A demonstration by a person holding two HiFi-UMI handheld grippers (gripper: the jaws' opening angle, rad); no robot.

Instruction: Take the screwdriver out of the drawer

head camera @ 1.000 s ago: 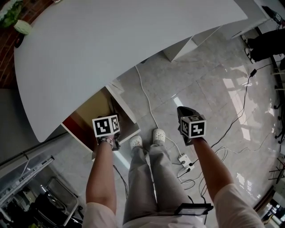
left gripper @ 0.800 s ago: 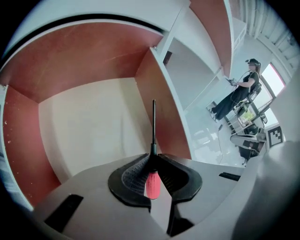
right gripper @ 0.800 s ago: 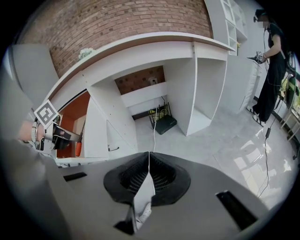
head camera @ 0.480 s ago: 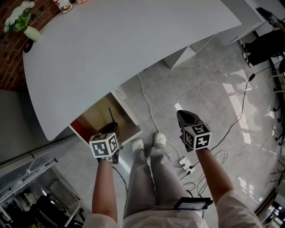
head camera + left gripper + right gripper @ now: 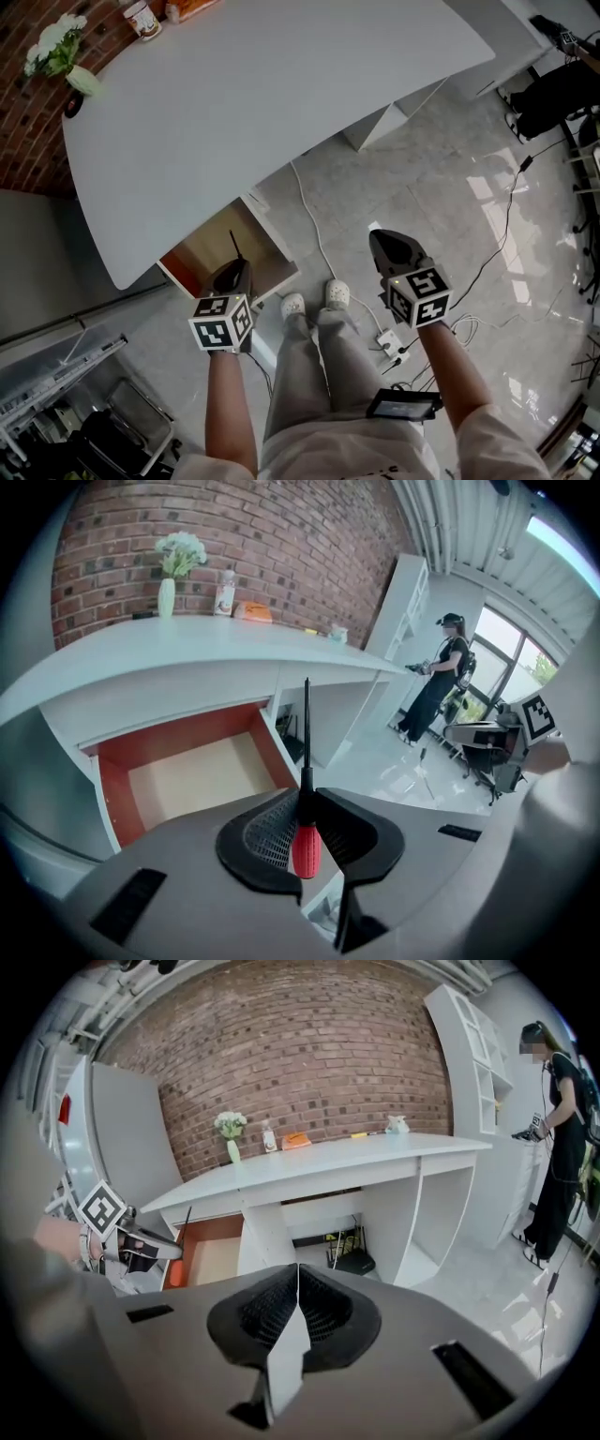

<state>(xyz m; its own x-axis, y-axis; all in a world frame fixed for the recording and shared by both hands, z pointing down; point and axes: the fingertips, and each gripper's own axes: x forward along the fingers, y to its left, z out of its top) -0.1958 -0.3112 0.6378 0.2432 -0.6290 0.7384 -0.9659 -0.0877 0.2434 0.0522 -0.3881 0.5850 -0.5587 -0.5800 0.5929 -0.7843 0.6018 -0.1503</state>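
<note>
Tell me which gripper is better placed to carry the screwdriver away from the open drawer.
Left. The left gripper is shut on the screwdriver, close to the drawer; the right gripper is shut, empty and farther away.

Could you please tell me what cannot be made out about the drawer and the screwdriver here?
Left gripper view: the body of the left gripper covers the near end of the drawer.
Left gripper view: the tip of the screwdriver is too thin to tell its type.
Head view: the desk top hides the drawer's back part.
Head view: the left gripper hides the screwdriver's handle.
</note>
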